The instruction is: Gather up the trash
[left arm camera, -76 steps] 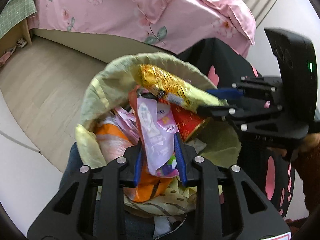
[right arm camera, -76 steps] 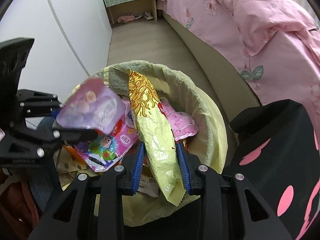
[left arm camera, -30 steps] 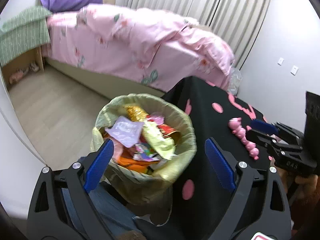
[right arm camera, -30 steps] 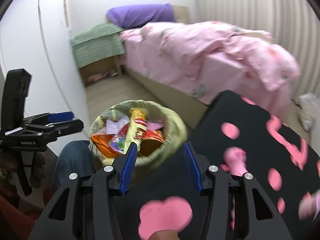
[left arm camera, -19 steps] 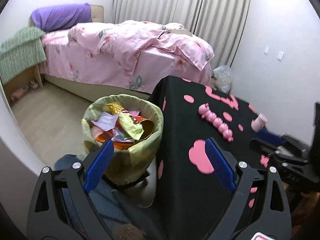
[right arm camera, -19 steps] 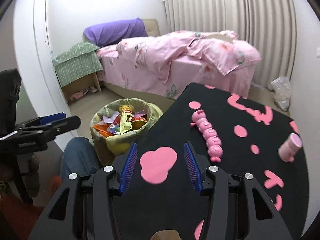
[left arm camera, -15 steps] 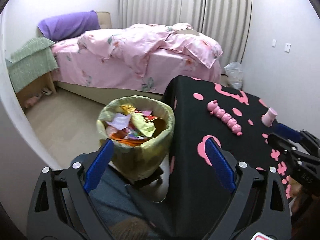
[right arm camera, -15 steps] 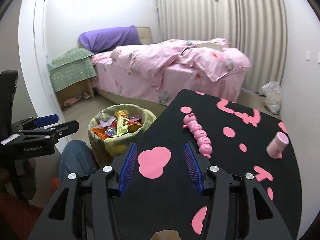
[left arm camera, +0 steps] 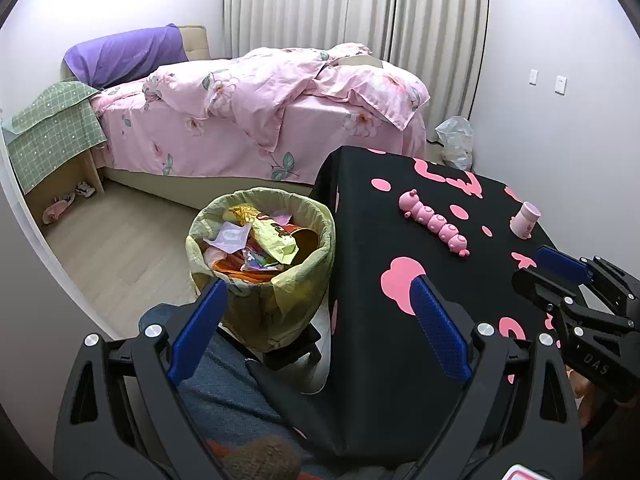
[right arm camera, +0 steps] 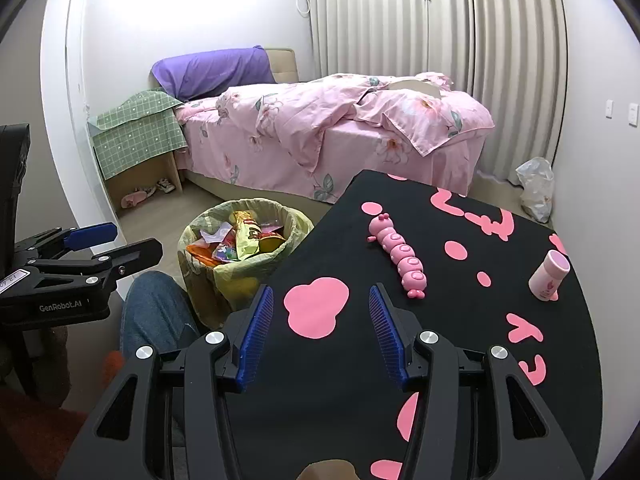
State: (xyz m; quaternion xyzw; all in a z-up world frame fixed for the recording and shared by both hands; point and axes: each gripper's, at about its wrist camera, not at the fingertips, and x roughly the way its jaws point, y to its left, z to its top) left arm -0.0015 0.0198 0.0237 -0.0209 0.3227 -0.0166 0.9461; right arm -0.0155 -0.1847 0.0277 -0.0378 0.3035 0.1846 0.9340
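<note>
Left gripper (left arm camera: 318, 312), black frame with blue ribbed pads, fills the bottom of its own view, jaws spread wide with nothing between them; through the gap, a blue-jeaned knee (left arm camera: 224, 384) and the near corner of the table. Right gripper (right arm camera: 320, 320), same build, low centre of its view, jaws apart and empty, hovering over the black tablecloth with pink blotches (right arm camera: 460, 320). Each gripper shows in the other's camera: the left at the left edge of the right view, the right at the right edge of the left view. Just left of the table's near corner, on the wooden floor, stands a round bin lined with a yellow-green plastic bag (left arm camera: 262, 268), middle of the left view, heaped with wrappers (left arm camera: 256, 244): a yellow-gold snack bag on top, a pale lilac sachet beside it, orange foil below. In the right view the bin sits left of centre. On the cloth, right of centre, lies a pink segmented caterpillar toy (right arm camera: 398, 256); further right, near the table edge, a small pink cup (right arm camera: 548, 274) stands upright. Behind, across the upper middle, a bed with pink floral duvet (left arm camera: 272, 108) and purple pillow (left arm camera: 124, 54); a crumpled clear plastic bag (right arm camera: 536, 188) on the floor by the grey curtains.
</note>
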